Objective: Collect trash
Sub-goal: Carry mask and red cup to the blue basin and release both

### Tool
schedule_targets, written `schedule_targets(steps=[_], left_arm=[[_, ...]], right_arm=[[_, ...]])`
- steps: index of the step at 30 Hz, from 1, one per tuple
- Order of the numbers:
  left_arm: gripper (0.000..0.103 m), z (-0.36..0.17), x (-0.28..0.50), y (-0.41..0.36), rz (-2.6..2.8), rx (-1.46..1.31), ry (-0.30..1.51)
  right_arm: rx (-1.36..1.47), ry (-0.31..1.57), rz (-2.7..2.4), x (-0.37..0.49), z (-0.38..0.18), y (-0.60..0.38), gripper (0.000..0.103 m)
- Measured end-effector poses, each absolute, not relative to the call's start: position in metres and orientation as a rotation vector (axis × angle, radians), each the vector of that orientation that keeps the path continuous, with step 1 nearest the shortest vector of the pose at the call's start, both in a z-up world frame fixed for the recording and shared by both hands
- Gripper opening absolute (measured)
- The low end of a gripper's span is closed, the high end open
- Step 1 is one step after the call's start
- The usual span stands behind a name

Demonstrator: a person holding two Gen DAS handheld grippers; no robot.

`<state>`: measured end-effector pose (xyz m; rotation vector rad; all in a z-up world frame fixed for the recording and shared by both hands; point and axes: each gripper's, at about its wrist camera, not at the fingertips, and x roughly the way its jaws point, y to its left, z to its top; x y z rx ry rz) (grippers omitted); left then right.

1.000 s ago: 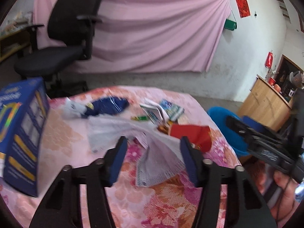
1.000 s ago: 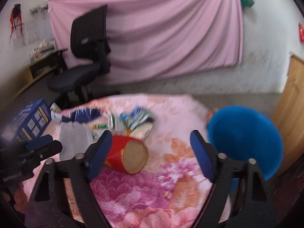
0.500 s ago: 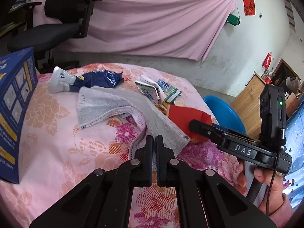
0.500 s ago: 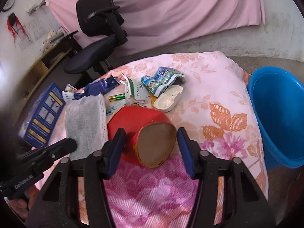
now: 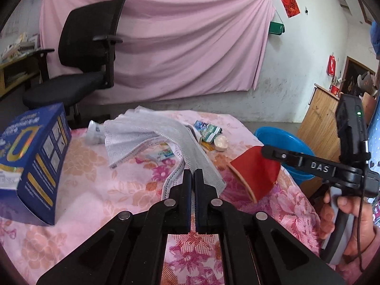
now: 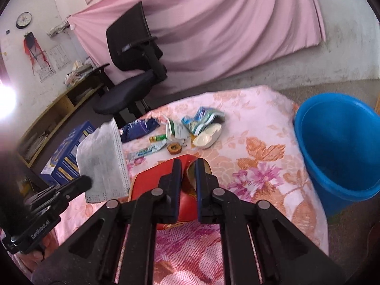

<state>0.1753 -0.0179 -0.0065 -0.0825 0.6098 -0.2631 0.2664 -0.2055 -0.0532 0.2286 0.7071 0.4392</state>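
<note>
1. Two loads held: my left gripper is pressed together on the grey face mask, which trails away ahead of it.
2. My right gripper pinches the red cup.
3. My guess is the blue bin comes next; it stands off the table's right edge, nearer my right hand.

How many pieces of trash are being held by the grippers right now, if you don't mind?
2: a grey face mask in the left gripper, and a red paper cup in the right gripper.
</note>
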Motion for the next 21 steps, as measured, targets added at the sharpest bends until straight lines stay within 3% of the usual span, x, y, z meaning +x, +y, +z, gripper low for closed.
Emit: schedule_targets(steps=[14,21], left_arm=[[0.0,0.044,0.206,-0.133,-0.394,0.131,0.259],[0.0,0.033,0.255,-0.211,-0.521,0.147,0.283]], right_arm=[[0.155,0.098,0.075,0.225,0.017,-0.292,0.038],[0.089,0.08,-0.122,0.251,0.011,-0.34,0.038]])
